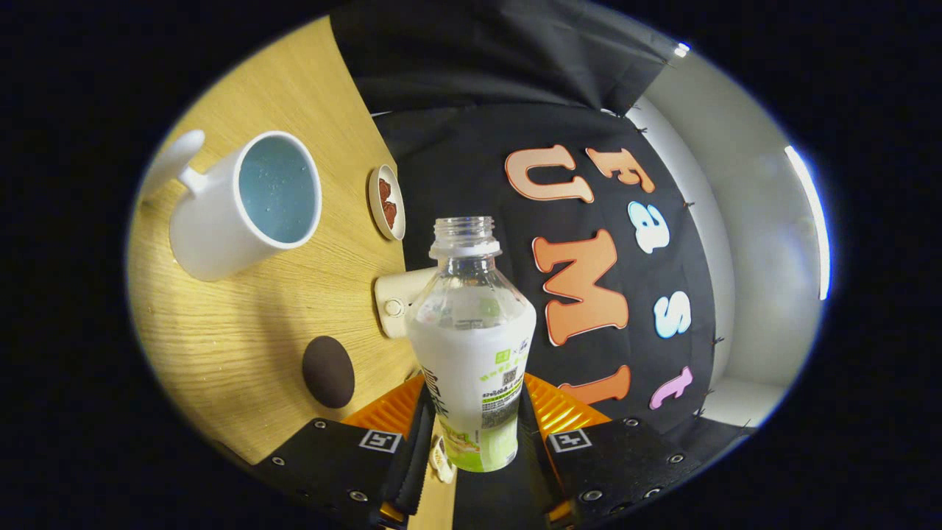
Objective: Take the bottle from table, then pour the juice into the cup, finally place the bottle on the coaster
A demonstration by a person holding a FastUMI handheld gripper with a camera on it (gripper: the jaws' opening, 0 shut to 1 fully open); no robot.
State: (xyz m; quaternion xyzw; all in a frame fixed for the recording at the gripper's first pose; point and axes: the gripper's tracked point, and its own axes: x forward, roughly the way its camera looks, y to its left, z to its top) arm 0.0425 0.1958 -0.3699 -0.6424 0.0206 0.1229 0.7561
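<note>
A clear uncapped bottle [471, 346] with a white and green label stands between my fingers, and my gripper [475, 434] is shut on its lower body. The whole view is rolled, so the wooden table [243, 331] tilts steeply away. A white mug [239, 206] with a pale blue inside lies beyond the bottle, its mouth facing me and its handle on the far side. A dark round coaster [328, 372] rests on the table close to the fingers, just beside the bottle.
A small round dish [386, 202] with brown pieces sits near the table's back edge by the black cloth wall. A cream-coloured cylinder [397, 302] lies on the table right behind the bottle's shoulder. A white booth wall [765, 243] with a light strip rises beyond the cloth.
</note>
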